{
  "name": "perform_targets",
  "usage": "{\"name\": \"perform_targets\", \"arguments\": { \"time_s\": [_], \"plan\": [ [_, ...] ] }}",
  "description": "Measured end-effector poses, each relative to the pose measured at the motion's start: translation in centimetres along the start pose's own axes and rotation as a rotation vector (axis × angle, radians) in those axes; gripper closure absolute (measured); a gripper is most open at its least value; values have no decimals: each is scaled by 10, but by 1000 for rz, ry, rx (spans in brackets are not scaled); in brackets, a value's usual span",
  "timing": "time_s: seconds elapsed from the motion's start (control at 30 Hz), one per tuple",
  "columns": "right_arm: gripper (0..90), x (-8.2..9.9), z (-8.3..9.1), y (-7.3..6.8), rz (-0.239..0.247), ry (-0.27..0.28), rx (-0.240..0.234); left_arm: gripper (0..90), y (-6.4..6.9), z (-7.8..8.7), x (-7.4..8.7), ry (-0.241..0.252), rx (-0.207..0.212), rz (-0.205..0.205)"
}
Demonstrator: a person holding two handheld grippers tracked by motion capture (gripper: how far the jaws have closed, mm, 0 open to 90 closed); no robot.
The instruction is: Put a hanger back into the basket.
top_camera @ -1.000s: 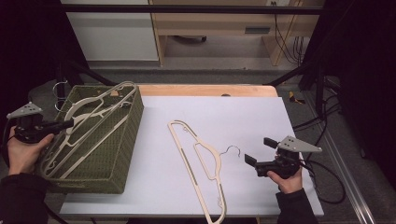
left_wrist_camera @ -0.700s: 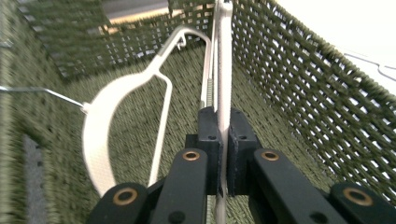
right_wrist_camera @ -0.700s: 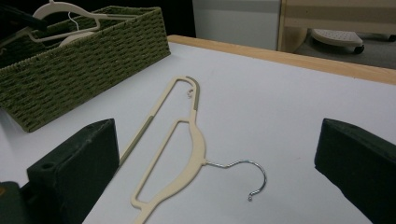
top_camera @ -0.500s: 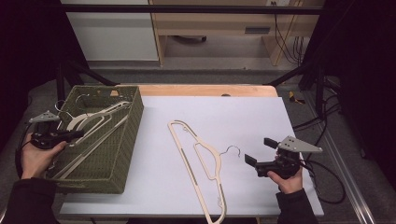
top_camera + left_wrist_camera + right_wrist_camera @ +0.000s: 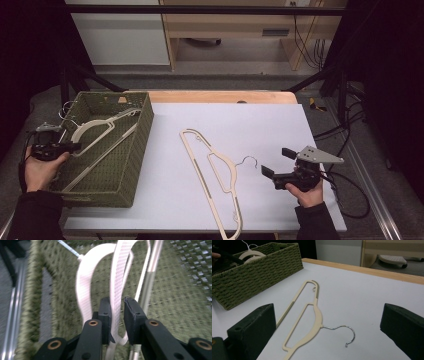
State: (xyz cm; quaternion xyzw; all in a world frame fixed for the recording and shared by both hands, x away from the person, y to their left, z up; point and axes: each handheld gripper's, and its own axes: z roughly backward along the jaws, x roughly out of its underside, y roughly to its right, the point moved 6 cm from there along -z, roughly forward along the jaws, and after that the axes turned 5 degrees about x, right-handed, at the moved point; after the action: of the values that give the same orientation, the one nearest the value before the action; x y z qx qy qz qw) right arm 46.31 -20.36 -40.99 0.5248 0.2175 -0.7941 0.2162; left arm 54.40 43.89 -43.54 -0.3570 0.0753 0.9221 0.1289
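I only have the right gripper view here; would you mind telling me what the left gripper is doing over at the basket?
Observer: The left gripper has its jaws closed around a strip of a cream hanger inside the green basket.
Operator: Thank you. Is there more than one hanger in the basket?
Observer: Yes, the left gripper view shows a second cream hanger lying beside the gripped one.
Operator: And how does my own gripper sit on the table?
Observer: From the high view, the right gripper is open, just right of the hook of the hanger on the table, not touching it.
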Motion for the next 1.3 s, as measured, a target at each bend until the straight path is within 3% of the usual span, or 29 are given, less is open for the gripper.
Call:
{"name": "perform_targets", "arguments": {
  "time_s": [0.2, 0.4, 0.5, 0.7, 0.83, 1.07, 1.3],
  "plan": [
    [9, 0, 0, 0, 0, -3, -5, 592, -4, -2, 2, -36, -37, 27],
    [8, 0, 1, 1, 4, -2, -5, 507, -3, 2, 0, -27, -52, 31],
    [8, -1, 2, 1, -3, 8, -5, 477, -1, 8, -3, -5, -55, 25],
    [5, -1, 3, 1, -14, 15, 3, 393, 22, 28, -19, 134, -24, -19],
    [5, -1, 3, 3, -24, 22, 9, 329, 51, 41, -34, 233, 29, -70],
    [6, -2, 4, 4, -30, 39, 1, 187, 120, 62, -57, 382, 171, -183],
    [6, -2, 4, 4, -35, 37, 1, 125, 181, 62, -66, 436, 279, -265]
  ]
}}
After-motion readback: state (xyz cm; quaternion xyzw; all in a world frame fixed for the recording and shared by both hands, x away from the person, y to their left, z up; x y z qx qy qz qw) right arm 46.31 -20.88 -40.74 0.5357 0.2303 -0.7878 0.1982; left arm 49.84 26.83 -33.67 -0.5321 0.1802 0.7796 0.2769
